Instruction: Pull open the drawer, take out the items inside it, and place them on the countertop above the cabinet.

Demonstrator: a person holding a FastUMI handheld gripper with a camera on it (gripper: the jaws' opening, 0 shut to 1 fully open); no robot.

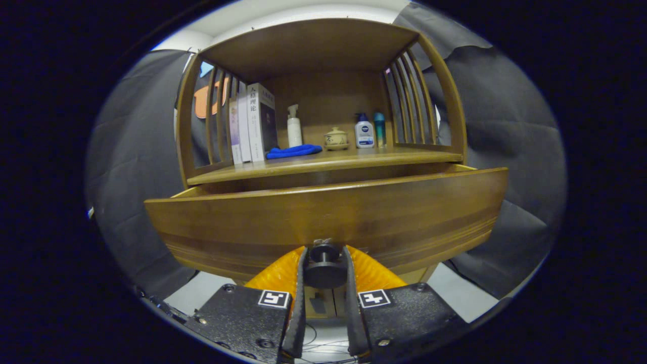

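Both gripper fingers clamp drawer knob; drawer partly out; Chinese-titled books on countertop.

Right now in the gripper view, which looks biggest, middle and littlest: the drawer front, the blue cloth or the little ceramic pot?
1. Drawer front, far the largest, though it is also nearest; the gripper is shut on its knob.
2. Blue cloth on the countertop.
3. Ceramic pot, the smallest.
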